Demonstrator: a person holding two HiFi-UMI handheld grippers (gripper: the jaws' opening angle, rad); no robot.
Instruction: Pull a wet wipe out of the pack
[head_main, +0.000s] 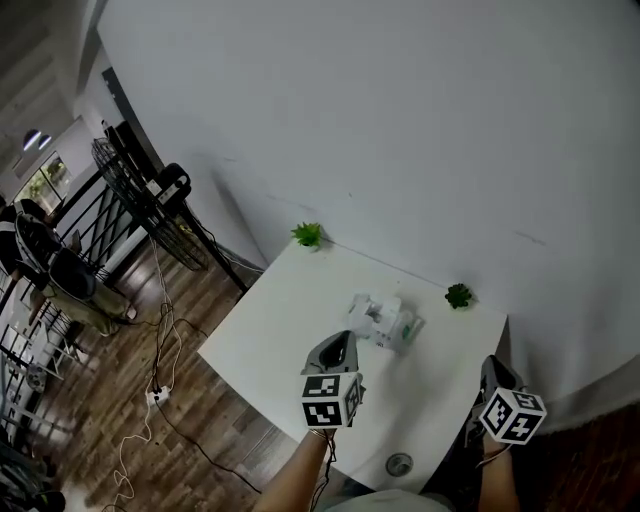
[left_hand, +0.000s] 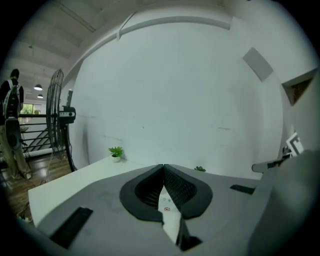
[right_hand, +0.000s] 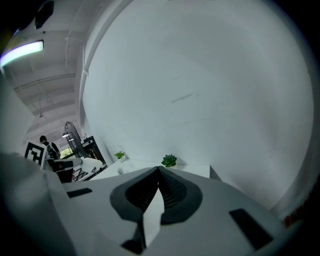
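Grey jaws of the left gripper (left_hand: 163, 167) and right gripper (right_hand: 159, 171) are both clenched on nothing. The wipe pack (head_main: 385, 322) lies centre frame on the table (head_main: 270, 335), untouched. Approach step, it seems; next, one gripper must open and pinch a wipe.

Head view: high overhead, distant, facing steeply down on the white bench (head_main: 290, 310).
Left gripper view, right gripper view: low, close behind own fingers (left_hand: 145, 192), facing the wall (left_hand: 175, 100) beyond them.
Shared by all: two potted plants (head_main: 308, 234) (head_main: 459, 295) beyond the fingers.
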